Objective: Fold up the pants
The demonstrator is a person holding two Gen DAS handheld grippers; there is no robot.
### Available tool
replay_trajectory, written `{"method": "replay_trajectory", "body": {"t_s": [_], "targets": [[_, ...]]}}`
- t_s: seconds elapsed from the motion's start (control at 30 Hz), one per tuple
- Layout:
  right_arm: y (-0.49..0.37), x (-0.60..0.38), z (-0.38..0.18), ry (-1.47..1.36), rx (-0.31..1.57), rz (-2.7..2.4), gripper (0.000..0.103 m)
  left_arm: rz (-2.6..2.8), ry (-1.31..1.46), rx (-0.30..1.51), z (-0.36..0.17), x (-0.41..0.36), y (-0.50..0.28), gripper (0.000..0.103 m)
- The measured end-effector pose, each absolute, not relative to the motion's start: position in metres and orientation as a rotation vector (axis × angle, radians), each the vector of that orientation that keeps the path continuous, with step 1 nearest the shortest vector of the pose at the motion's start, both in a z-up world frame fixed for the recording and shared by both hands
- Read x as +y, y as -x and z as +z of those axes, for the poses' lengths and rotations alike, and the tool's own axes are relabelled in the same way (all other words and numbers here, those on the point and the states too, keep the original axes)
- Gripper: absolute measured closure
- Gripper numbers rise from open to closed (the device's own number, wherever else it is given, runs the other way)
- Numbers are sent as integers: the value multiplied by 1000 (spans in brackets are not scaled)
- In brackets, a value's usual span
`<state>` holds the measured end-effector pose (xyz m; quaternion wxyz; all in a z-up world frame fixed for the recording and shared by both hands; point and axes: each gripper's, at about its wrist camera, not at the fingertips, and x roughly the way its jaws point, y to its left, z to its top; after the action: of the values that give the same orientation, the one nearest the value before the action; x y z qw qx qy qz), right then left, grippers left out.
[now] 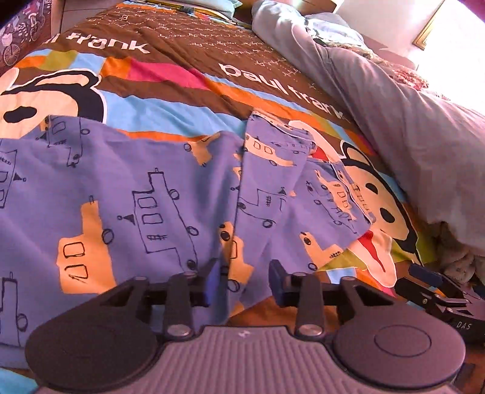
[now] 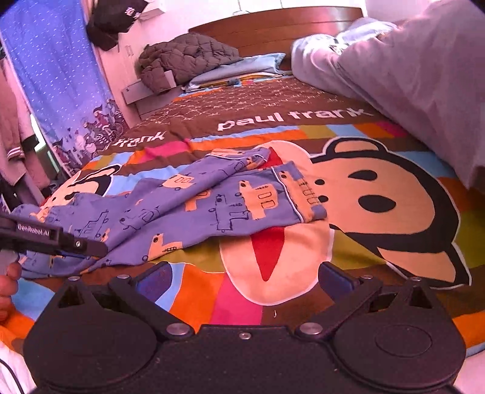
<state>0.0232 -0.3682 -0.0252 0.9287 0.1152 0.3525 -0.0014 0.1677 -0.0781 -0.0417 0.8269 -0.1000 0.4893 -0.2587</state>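
Observation:
Blue-purple pants (image 1: 136, 197) with orange bus prints lie spread across the cartoon bedspread (image 1: 169, 100), the two legs reaching to the right. My left gripper (image 1: 244, 282) is down at their near edge. A ridge of the cloth runs between its blue pads (image 1: 212, 282), which stand a little apart; bedspread shows beside the right pad. The right wrist view shows the pants (image 2: 197, 209) ahead and to the left, with the left gripper (image 2: 88, 247) lying on their near left edge. My right gripper (image 2: 245, 280) hovers wide open over the bare bedspread (image 2: 379, 242), holding nothing.
A grey duvet (image 2: 409, 69) is heaped along the right side of the bed. A quilted jacket (image 2: 185, 57) and a pillow (image 2: 242, 68) lie by the wooden headboard (image 2: 272, 24). A blue curtain (image 2: 51, 75) hangs at left. A person's fingers (image 2: 9, 282) show at the left edge.

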Motion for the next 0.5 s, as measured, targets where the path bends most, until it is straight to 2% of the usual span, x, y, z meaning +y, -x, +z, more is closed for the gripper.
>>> {"method": "replay_trajectory", "body": {"t_s": [0.13,0.37,0.5], "targets": [[-25,-368,-27,-226,723,9,1,-567,264,991,-49,-69,-165,82],[-48,-365,-23,-226,771,40,1,-531,366,924,-58,-54,-160,90],[-105,-344,-8,-184,820,37,7,-530,340,930,-58,-58,-160,93]]}}
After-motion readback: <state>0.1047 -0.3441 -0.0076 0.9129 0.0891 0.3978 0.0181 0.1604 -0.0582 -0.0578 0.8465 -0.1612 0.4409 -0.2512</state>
